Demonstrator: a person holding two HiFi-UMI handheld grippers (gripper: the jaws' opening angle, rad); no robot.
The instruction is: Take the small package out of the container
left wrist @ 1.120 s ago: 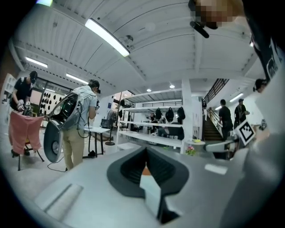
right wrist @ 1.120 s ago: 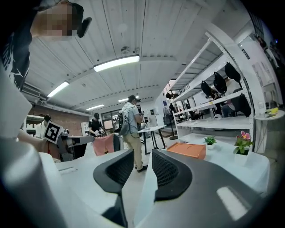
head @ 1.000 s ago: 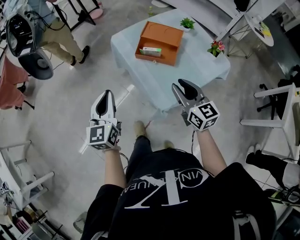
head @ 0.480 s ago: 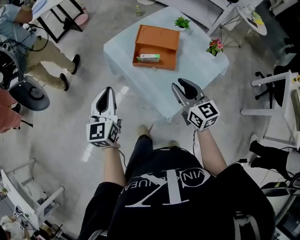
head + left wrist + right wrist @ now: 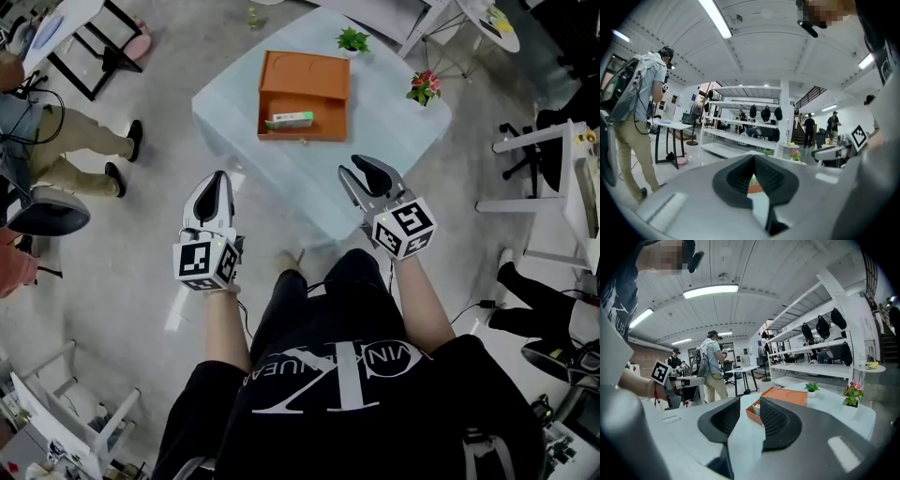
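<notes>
The small package [image 5: 288,119] lies in the open orange box [image 5: 319,80] on the table [image 5: 375,131], well ahead of both grippers. Your right gripper [image 5: 364,172] has just been opening and is empty; your left gripper [image 5: 217,180] is closed on nothing. Reach in over the box wall and straddle the package's long sides before squeezing

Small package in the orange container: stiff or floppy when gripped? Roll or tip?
Likely stiff: the small package looks like a straight-edged carton. Probably light, being small against the orange container. Lies flat, so unlikely to roll or tip.
</notes>
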